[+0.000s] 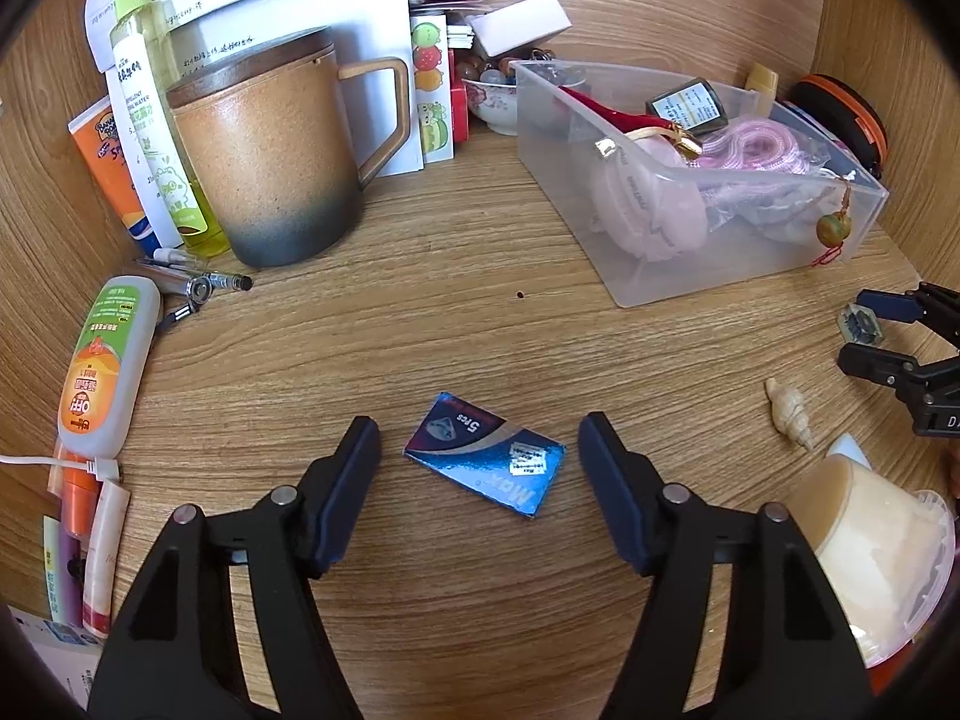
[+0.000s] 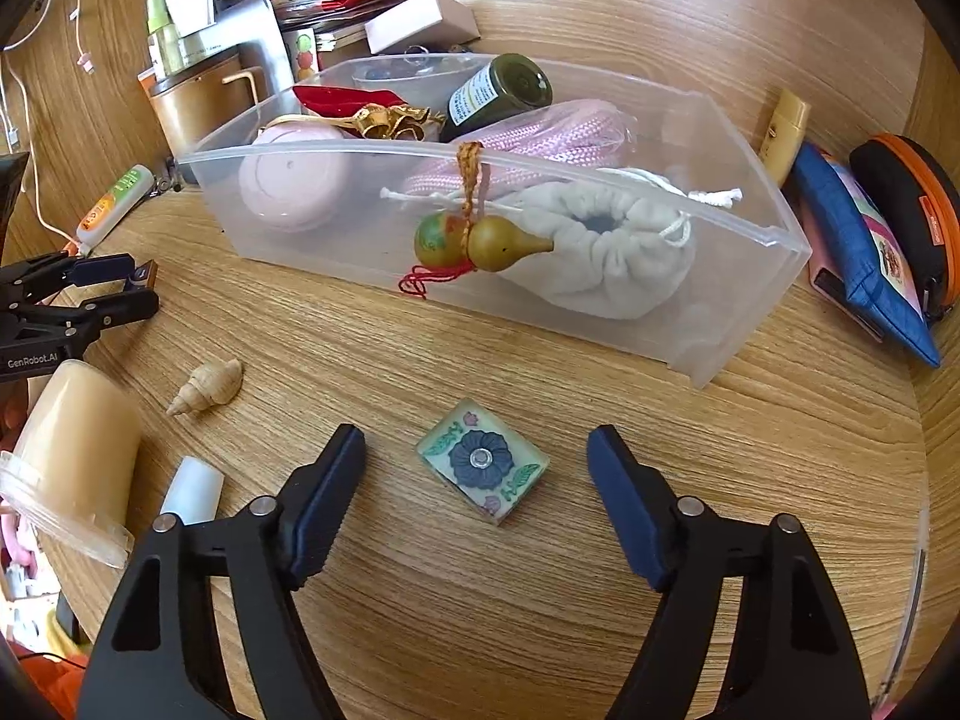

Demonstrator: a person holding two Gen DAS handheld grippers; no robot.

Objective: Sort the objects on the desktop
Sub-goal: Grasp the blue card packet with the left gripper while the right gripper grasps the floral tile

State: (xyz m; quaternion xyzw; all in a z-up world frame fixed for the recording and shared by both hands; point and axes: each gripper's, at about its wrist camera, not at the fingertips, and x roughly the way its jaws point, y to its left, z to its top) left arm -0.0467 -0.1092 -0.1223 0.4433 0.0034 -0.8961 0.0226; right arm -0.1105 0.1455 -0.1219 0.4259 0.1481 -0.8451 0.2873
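Observation:
My left gripper (image 1: 480, 450) is open, its fingers on either side of a small blue razor-blade box (image 1: 485, 463) lying flat on the wooden desk. My right gripper (image 2: 477, 462) is open around a small square flower-patterned tile (image 2: 483, 459) on the desk. A clear plastic bin (image 2: 744, 324) stands beyond it, holding a pink case, pink rope, a grey drawstring pouch, a dark bottle and a gourd charm (image 2: 480, 243) hanging over its rim. The bin also shows in the left wrist view (image 1: 636, 276). The right gripper shows at the right edge of the left wrist view (image 1: 864, 330).
A brown mug (image 1: 270, 162), spray bottle (image 1: 159, 114), tubes and pens crowd the left. A seashell (image 2: 207, 387), a beige cup (image 2: 72, 456) and a white cap (image 2: 192, 489) lie left of the tile. Pouches (image 2: 864, 240) lie right of the bin.

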